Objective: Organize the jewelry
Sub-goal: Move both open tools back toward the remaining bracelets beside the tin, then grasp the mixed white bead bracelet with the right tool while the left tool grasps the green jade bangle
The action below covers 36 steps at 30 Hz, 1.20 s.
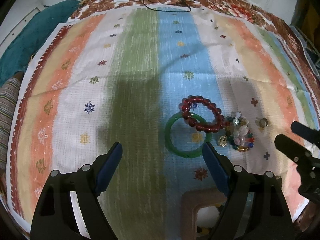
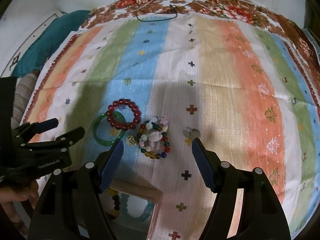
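Seemed to be mid-sort, between picks: some beaded pieces already inside the pinkish tray (image 2: 154, 208) at the near edge of the striped cloth (image 2: 220, 70), four or five more waiting on the cloth. Right gripper (image 2: 157, 146) hung wide open and empty, roughly lined up over the multicoloured bead bracelet (image 2: 155, 139), just beyond its fingertips; small gold charm (image 2: 131, 140) near the left fingertip, a greyish pale piece (image 2: 191, 133) touching or just past the right one. Left gripper (image 1: 163, 147) likewise spread wide, holding nothing, its right fingertip overlapping the rim of the green bangle (image 1: 187, 136), with the red bead bracelet (image 1: 203, 115) lying across the bangle's far side. Probably called next for a descent, a closing on one bracelet, then a carry back to the tray.
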Tool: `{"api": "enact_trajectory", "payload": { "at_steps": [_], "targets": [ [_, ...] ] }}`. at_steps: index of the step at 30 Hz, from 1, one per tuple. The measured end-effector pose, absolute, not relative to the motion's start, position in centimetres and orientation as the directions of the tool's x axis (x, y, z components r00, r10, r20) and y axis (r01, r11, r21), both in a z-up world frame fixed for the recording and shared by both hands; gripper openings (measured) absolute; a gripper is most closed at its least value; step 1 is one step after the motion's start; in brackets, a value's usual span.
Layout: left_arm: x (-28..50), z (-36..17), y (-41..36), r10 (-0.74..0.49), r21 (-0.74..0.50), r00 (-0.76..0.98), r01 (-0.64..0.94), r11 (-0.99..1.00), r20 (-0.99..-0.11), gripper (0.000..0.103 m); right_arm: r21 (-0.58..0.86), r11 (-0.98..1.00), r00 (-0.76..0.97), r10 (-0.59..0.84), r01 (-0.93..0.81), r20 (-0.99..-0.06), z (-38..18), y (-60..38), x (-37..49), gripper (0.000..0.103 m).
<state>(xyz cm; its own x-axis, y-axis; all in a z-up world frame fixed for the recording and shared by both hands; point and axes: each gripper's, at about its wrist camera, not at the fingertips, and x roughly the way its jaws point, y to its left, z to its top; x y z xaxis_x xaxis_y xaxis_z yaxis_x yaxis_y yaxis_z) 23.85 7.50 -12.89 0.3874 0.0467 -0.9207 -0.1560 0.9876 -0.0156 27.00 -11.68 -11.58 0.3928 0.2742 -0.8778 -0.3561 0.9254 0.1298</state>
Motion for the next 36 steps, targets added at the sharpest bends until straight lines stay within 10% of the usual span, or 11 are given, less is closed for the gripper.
{"api": "enact_trajectory", "payload": {
  "at_steps": [23,36],
  "targets": [
    [25.7,-15.6,7.8,0.004,-0.051,0.319,-0.165,0.985,-0.948,0.076,0.09,0.92,0.335,0.229,-0.382,-0.914,-14.3,-10.0,30.3,0.07],
    [26.4,-17.3,8.9,-0.02,-0.071,0.268,-0.183,0.981,-0.963,0.064,0.118,0.909,0.272,0.241,-0.401,-0.932,-16.4,-8.9,32.0,0.048]
  ]
}}
